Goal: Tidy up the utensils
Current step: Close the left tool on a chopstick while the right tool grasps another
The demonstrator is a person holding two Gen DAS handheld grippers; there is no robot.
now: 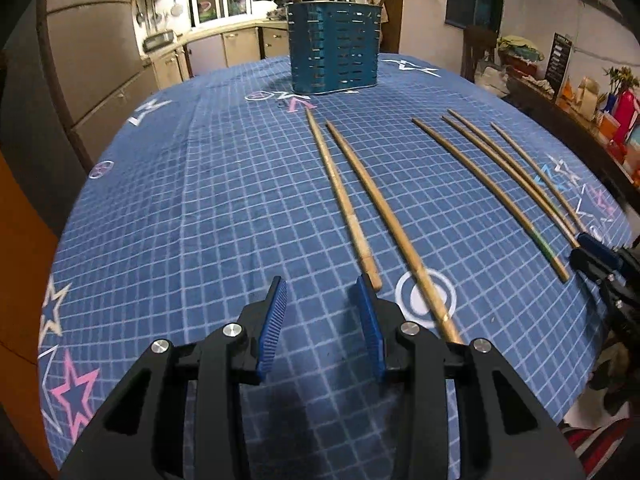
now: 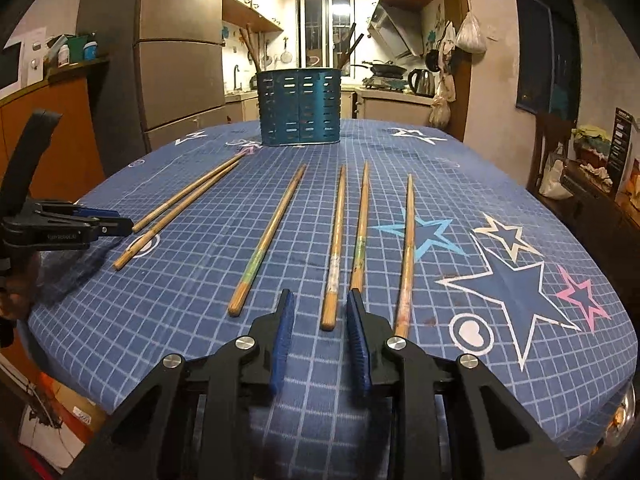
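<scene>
Several wooden chopsticks lie loose on the blue checked tablecloth (image 1: 200, 220). A blue perforated utensil holder (image 1: 334, 48) stands at the far side, with a few sticks in it; it also shows in the right wrist view (image 2: 299, 106). My left gripper (image 1: 322, 292) is open and empty, low over the cloth, just left of the near end of one chopstick (image 1: 344, 200) of a pair. My right gripper (image 2: 320, 304) is open and empty, with the near end of a chopstick (image 2: 335, 248) just ahead between its fingers. Each gripper shows in the other's view, the left gripper (image 2: 116, 222) and the right gripper (image 1: 592, 250).
The tablecloth (image 2: 500, 208) covers a rounded table whose near edge drops off right behind both grippers. A fridge (image 2: 180, 68) and kitchen counters stand beyond the far edge. A dark sideboard (image 1: 568, 120) with boxes runs along the right.
</scene>
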